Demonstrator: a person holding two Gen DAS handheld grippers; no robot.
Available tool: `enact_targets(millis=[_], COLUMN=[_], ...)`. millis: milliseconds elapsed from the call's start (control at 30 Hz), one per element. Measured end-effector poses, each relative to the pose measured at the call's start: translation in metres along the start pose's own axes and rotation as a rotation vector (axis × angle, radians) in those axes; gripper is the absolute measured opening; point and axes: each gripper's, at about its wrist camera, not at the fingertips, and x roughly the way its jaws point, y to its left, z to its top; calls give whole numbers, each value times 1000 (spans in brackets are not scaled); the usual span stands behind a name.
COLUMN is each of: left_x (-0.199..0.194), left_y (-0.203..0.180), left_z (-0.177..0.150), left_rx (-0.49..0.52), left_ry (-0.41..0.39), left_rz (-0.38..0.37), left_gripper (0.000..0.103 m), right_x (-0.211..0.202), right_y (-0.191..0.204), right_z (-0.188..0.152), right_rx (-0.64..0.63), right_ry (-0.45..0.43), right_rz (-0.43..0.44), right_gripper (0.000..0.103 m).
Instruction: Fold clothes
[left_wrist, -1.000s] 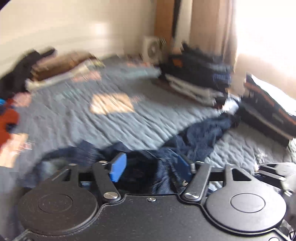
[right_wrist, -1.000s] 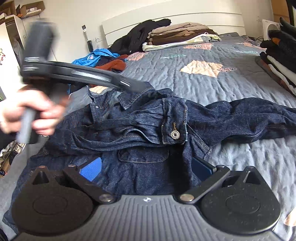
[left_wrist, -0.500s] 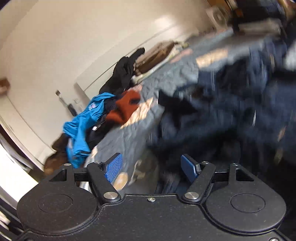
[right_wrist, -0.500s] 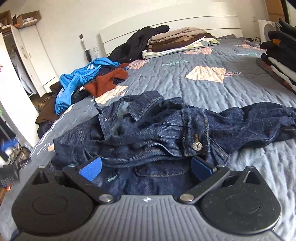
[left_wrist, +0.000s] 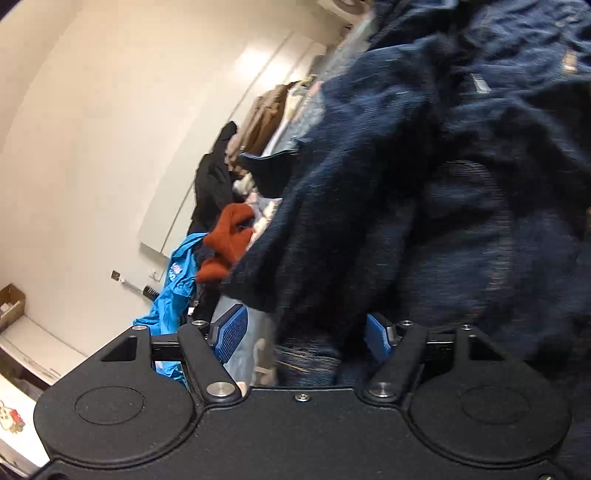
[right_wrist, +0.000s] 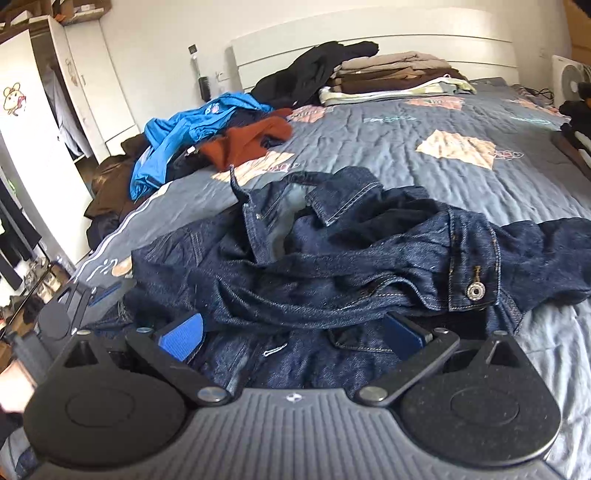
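Observation:
A dark blue denim jacket (right_wrist: 332, 266) lies crumpled on the grey quilted bed (right_wrist: 424, 177), collar up and one metal button (right_wrist: 475, 291) showing. My right gripper (right_wrist: 291, 334) is open and low over the jacket's near hem, with denim lying between its blue pads (right_wrist: 181, 336). My left gripper (left_wrist: 303, 336) is open too and rolled sideways. The jacket (left_wrist: 424, 221) fills the right of its view, and a frayed hem edge sits between its fingers. In the right wrist view the left gripper (right_wrist: 110, 295) sits at the jacket's left edge.
A blue jacket (right_wrist: 184, 129), a rust sweater (right_wrist: 251, 142) and a black garment (right_wrist: 314, 74) are heaped at the bed's far left. Folded clothes (right_wrist: 395, 77) lie by the headboard. A white wardrobe (right_wrist: 44, 122) stands left, a fan (right_wrist: 570, 79) far right.
My left gripper has swung away from above the jacket, rolled sideways and dropped to the jacket's left edge. My right gripper has shifted slightly over the near hem. Both stay open.

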Motion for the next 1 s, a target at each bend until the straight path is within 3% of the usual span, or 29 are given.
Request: enact_targets(millis=[167, 333, 600, 767, 900, 1000], left_x=[27, 14, -12, -32, -28, -23], left_y=[43, 50, 63, 55, 44, 36], left_z=[-12, -14, -13, 6, 3, -2], left_rx=[-114, -138, -202, -199, -209, -184], left_ry=[52, 65, 76, 64, 84, 91], left_rz=[20, 7, 4, 37, 21, 0], left_gripper=[68, 74, 71, 60, 39, 38], right_x=[4, 7, 11, 7, 5, 5], right_y=[-5, -10, -9, 1, 10, 24], right_z=[-3, -6, -8, -8, -7, 0], right_rx=[8, 30, 31, 22, 14, -17], right_ry=[17, 28, 49, 14, -14, -42], right_rz=[-6, -23, -6, -5, -5, 11], right_gripper=[103, 103, 103, 103, 103, 103])
